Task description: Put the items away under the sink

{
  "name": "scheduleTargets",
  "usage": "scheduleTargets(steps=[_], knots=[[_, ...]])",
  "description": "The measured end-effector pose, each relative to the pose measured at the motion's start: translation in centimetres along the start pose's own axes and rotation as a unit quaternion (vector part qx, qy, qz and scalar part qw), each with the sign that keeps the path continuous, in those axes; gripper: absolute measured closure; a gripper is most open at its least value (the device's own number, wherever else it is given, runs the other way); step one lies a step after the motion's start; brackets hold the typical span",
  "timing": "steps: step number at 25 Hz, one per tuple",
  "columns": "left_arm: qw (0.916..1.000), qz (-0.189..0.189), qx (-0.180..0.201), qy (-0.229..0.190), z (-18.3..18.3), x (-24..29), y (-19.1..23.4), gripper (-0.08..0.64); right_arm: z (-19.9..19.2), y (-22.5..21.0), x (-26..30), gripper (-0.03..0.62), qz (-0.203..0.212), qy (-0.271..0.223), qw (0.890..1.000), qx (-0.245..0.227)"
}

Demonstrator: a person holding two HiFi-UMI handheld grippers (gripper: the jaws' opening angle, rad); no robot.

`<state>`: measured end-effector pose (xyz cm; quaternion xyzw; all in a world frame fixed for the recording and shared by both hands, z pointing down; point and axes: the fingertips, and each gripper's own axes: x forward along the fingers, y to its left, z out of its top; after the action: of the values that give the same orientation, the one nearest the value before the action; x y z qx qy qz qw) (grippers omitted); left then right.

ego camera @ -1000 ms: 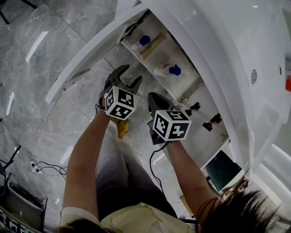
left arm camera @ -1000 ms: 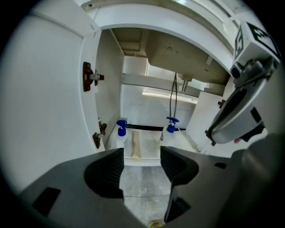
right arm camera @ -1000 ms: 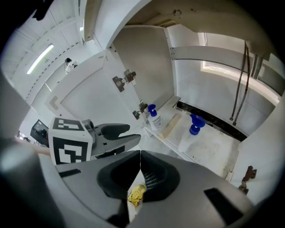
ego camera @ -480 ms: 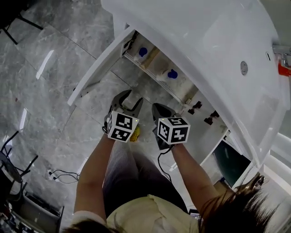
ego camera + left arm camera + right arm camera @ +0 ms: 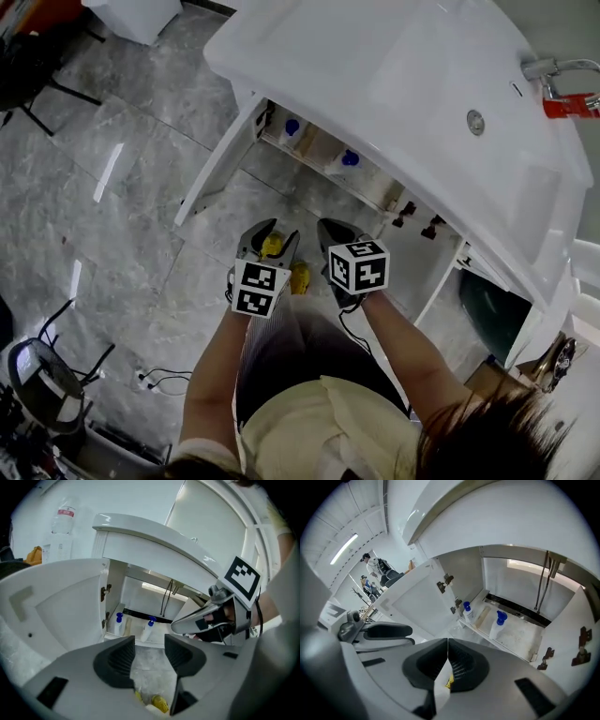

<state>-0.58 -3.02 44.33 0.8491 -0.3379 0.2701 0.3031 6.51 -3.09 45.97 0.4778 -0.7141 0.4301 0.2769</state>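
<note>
Two grippers face the open cabinet (image 5: 520, 634).
Left gripper (image 5: 149, 651) jaws released, empty, just been closing; right gripper (image 5: 447, 644) jaws clenched, empty; blue-capped bottles (image 5: 499, 623) at twelve o'clock.

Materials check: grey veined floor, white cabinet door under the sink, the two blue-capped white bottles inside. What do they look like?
Grey veined floor: polished stone or stone-look tile; grout lines and sharp light reflections show.
White cabinet door: probably lacquered board, smooth semi-gloss face, with metal hinges.
Blue-capped white bottles: likely plastic, with pale, slightly translucent bodies and opaque caps.
</note>
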Motion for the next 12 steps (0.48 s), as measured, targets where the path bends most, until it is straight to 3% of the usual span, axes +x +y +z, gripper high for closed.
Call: scheduleTargets(steps=[12], knots=[[0.9993,0.035,-0.009,0.0,3.5,-7.1,-1.7,0.374,1.5,2.2,-6.3,0.566,-0.006,-0.036,0.999,0.011]])
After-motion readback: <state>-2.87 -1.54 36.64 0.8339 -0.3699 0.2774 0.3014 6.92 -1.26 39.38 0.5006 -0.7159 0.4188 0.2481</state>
